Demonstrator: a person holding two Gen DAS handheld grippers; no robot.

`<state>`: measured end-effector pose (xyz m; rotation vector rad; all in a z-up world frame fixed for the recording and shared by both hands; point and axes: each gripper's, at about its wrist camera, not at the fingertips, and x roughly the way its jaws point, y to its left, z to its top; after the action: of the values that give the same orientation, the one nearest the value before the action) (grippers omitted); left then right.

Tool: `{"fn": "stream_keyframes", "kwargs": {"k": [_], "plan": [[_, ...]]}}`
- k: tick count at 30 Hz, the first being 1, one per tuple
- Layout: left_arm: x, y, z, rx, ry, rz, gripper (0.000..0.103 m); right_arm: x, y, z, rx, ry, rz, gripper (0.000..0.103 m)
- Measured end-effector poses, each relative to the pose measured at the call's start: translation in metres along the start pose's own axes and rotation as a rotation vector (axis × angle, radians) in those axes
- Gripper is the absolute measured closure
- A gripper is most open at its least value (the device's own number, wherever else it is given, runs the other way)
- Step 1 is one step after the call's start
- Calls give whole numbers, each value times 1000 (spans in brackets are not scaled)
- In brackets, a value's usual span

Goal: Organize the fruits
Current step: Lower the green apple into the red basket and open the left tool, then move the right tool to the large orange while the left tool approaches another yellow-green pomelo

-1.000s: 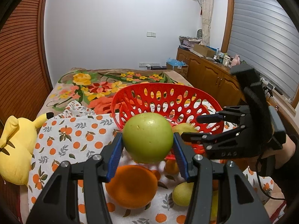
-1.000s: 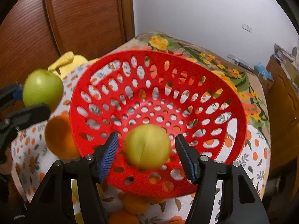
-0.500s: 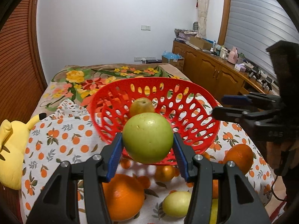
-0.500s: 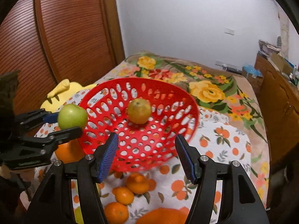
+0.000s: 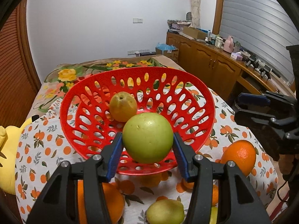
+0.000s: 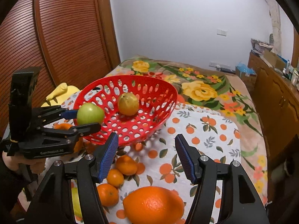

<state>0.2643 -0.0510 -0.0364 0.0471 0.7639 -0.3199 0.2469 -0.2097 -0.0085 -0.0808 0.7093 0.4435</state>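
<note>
Left wrist view: my left gripper [image 5: 147, 147] jaws are clenched on the green apple [image 5: 147, 137], blue pads pressing both flanks. Apple sits just above the near rim of the red basket [image 5: 196, 85], so basket centre lies straight ahead and slightly down from the jaws. Apple is near round, no long axis to worry abt. I reckon next move is short: push fwd over the rim, lower, let go. Left hand is clearly the nearer one to the basket.

Right wrist view: right gripper [image 6: 146, 156] jaws are released w/ nothing between them, hovering over the orange-print cloth [image 6: 205, 130] on the bed, basket ahead and to the left. From here the apple [image 6: 90, 113] looks level w/ the basket's left rim, not yet inside.

Counts, as far as I can see:
- in basket: 1 yellowish pear [image 5: 123, 106], lying on the bottom, stem end up
- held: 1 green apple
- on cloth: 2 big oranges [image 5: 239, 156] across both views, 3 small mandarins [image 6: 126, 164] in a cluster by the right jaws, 1 pale green-yellow fruit [image 5: 164, 211] at bottom edge
- more fruit partly hidden under the basket and behind the jaws, can't count those
- 1 yellow plush toy [image 5: 7, 158] at left, not task-related

Risk imo: apple could roll into the pear when dropped
</note>
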Motion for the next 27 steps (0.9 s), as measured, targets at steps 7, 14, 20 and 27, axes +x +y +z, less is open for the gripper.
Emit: {"fn": "stream_keyframes", "kwargs": {"k": [7,14,20,27], "plan": [[5,-2,-2,5,17,-1,51,-1,-1,-8,-7,3,-7,38],[5,-3,-5,11,13,5,50,-5,-2,-14,-2,1,-9,38],[-11,-3,-3,18,-26,13,45,-9,-1,-21,2,-3,-15,38],[-40,-7,-21,31,-77,21,40,-27,1,-41,14,-26,-30,36]]}}
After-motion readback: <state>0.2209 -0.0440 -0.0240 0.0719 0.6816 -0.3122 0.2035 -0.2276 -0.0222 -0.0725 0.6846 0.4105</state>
